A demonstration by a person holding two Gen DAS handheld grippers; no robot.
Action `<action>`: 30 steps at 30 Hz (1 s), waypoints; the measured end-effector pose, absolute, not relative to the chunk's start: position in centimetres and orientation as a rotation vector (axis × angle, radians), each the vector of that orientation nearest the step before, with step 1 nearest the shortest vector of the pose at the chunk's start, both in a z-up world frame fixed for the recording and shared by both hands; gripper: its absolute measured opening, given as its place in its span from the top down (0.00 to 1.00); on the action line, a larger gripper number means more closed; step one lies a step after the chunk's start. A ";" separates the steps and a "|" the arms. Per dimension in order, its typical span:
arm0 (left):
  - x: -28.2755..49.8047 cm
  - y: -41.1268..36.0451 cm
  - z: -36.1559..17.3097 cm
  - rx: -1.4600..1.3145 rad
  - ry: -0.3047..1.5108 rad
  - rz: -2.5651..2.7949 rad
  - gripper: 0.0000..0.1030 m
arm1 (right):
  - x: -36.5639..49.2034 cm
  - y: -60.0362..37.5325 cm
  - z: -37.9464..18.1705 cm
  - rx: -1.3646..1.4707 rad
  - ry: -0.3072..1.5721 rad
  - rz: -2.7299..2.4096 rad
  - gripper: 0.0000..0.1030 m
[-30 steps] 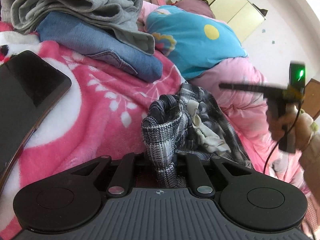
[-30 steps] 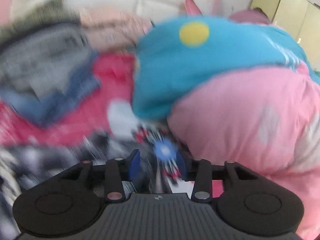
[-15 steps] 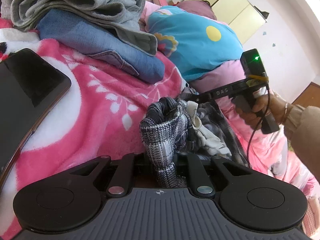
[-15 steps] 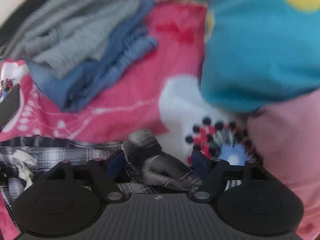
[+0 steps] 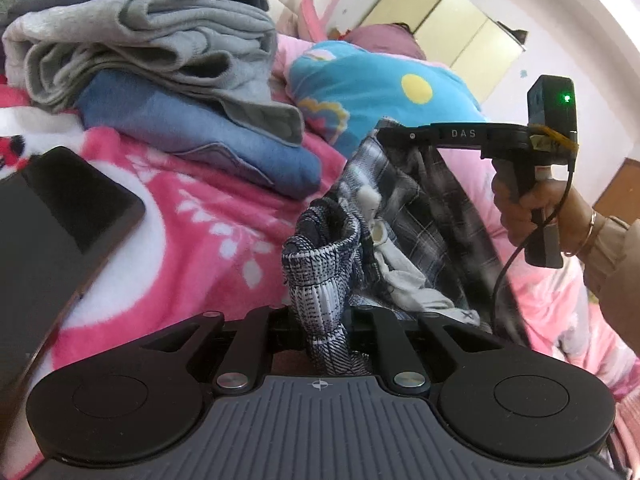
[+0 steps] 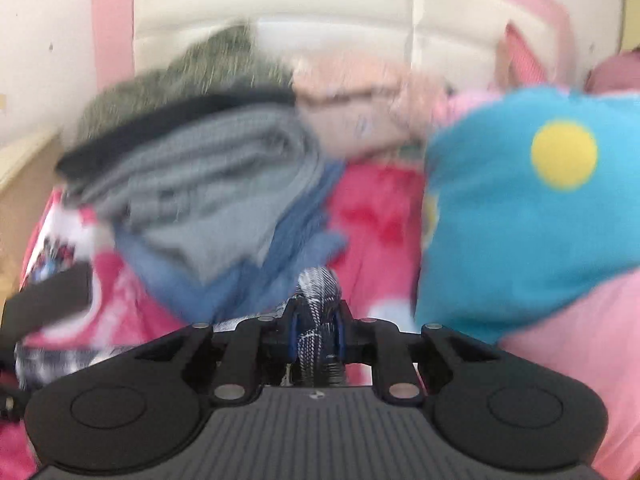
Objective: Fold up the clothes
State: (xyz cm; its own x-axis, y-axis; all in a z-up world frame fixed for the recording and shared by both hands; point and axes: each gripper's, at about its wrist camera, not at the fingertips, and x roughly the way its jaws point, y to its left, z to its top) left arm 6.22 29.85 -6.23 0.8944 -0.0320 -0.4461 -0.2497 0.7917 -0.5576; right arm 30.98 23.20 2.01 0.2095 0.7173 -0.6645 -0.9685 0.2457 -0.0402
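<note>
The plaid garment (image 5: 404, 216) hangs between my two tongs above the pink blanket (image 5: 192, 216), stretched from one grip to the other. My left gripper (image 5: 326, 322) is clamped on a bunched, rolled edge of it, the cloth rising in a thick twist just past the fingers. My right gripper (image 6: 318, 334) is closed on another edge; in its own view a fold of plaid pokes up between the blue-padded fingers (image 6: 294, 334), and from the left view I see that tong held higher, at the right, its tip pinching the top of the cloth so the fabric drapes down from it. A white lining or cord (image 5: 394, 270) shows in the folds, though I cannot tell which. My right hand (image 5: 528, 208) wraps the tong's handle, a bangle at the wrist and a cable hanging from the handle. Behind the garment, to the left, a folded stack (image 5: 168, 92) rests on the blanket: blue denim at the bottom, grey knit on top, something darker above that. A blue cushion (image 5: 384, 92) with a yellow dot lies behind, to the right, on a pale pink quilt (image 5: 560, 304). A black slab (image 5: 52, 216) with a glossy face sits on the blanket at the left edge. The right view is blurred.
</note>
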 end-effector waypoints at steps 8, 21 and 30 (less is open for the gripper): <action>6.5 30.5 -6.8 -0.664 0.499 0.174 0.90 | 31.5 26.3 -3.8 -0.579 0.616 1.205 0.84; 4.7 29.6 -6.0 -0.663 0.475 0.196 0.64 | 31.1 17.3 2.4 -0.273 0.661 0.782 0.40; 2.1 25.6 -5.3 -0.605 0.524 0.206 0.58 | 19.8 -8.0 9.0 0.137 0.721 0.535 0.38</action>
